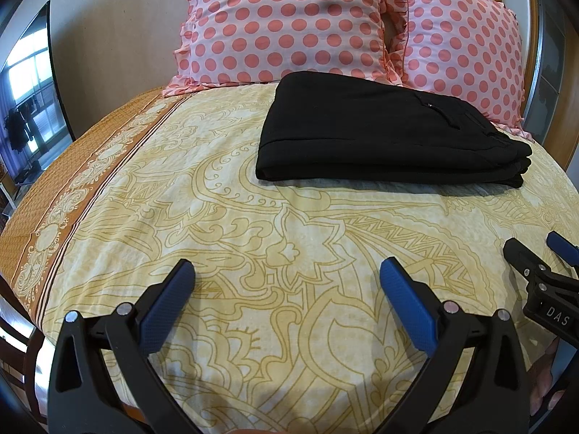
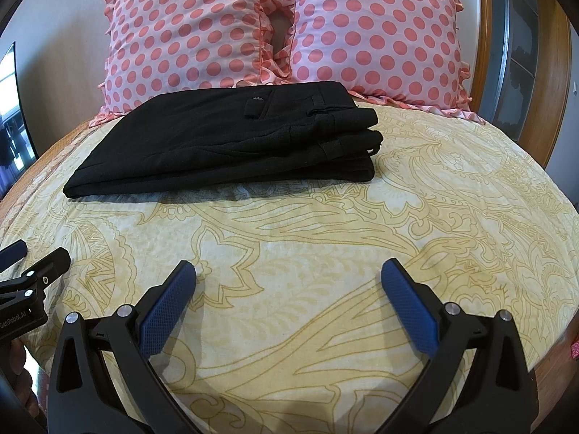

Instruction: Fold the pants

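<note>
Left wrist view: folded black pants [image 1: 380, 130] lie before two polka-dot pillows [image 1: 282, 21] on the bed [image 1: 253, 238]. Both tools, left tool [image 1: 286, 271] and right tool [image 2: 287, 273], gape wide, empty. "DAS" marks the right one.

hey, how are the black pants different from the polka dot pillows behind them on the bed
The black pants are plain and dark; the polka dot pillows are pale pink with coral dots and ruffled edges. The pants lie flat in a folded stack of layers, while the pillows stand propped up at the head of the bed. The pants look thin and flat; the pillows look plump. Both rest on the yellow patterned bedsheet, and neither gripper touches them.
</note>
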`<state>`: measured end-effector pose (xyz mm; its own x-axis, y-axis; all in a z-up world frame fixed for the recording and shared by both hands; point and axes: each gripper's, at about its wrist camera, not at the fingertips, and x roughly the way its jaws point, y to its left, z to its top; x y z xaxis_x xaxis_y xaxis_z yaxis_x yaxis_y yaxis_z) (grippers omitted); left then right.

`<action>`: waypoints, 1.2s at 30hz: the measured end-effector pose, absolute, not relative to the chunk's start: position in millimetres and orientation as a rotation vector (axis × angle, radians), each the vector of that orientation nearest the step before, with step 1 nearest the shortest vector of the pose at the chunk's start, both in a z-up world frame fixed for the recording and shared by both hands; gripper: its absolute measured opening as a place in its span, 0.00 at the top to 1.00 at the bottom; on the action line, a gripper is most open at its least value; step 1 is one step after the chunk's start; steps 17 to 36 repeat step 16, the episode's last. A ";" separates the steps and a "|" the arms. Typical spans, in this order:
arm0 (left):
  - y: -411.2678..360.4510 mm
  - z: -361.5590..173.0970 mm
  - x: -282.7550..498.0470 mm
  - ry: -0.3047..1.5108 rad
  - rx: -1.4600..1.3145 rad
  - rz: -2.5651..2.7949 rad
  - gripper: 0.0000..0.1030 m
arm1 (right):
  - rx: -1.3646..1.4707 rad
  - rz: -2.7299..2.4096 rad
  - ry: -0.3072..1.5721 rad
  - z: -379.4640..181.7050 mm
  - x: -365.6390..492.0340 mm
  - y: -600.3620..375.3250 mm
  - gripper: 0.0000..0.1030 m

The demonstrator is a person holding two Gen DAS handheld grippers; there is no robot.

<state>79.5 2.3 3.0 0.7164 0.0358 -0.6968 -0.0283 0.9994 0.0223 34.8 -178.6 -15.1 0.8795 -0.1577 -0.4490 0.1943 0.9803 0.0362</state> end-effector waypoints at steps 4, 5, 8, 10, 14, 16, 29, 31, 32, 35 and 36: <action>2.8 2.7 79.7 0.773 0.011 0.035 0.02 | 0.081 -0.184 0.460 -15.3 34.7 -178.4 0.01; 2.9 2.8 79.8 0.773 0.010 0.035 0.02 | 0.081 -0.184 0.461 -15.3 34.8 -178.4 0.01; 2.6 2.6 80.1 0.773 0.010 0.038 0.02 | 0.082 -0.185 0.460 -15.4 34.8 -178.2 0.01; 2.7 2.8 80.2 0.774 0.011 0.037 0.02 | 0.082 -0.185 0.460 -15.5 34.8 -178.1 0.01; 2.1 2.8 81.3 0.775 0.012 0.037 0.02 | 0.082 -0.185 0.460 -15.7 34.8 -177.9 0.01; 2.0 2.7 81.2 0.776 0.012 0.037 0.02 | 0.082 -0.186 0.460 -15.7 34.9 -177.9 0.01; 2.0 2.7 81.2 0.776 0.012 0.037 0.02 | 0.082 -0.186 0.460 -15.7 34.9 -177.9 0.01; 2.0 2.7 81.2 0.776 0.012 0.037 0.02 | 0.082 -0.186 0.460 -15.7 34.9 -177.9 0.01; 2.0 2.7 81.2 0.776 0.012 0.037 0.02 | 0.082 -0.186 0.460 -15.7 34.9 -177.9 0.01; 2.0 2.7 81.2 0.776 0.012 0.037 0.02 | 0.082 -0.186 0.460 -15.7 34.9 -177.9 0.01; 2.0 2.7 81.2 0.776 0.012 0.037 0.02 | 0.082 -0.186 0.460 -15.7 34.9 -177.9 0.01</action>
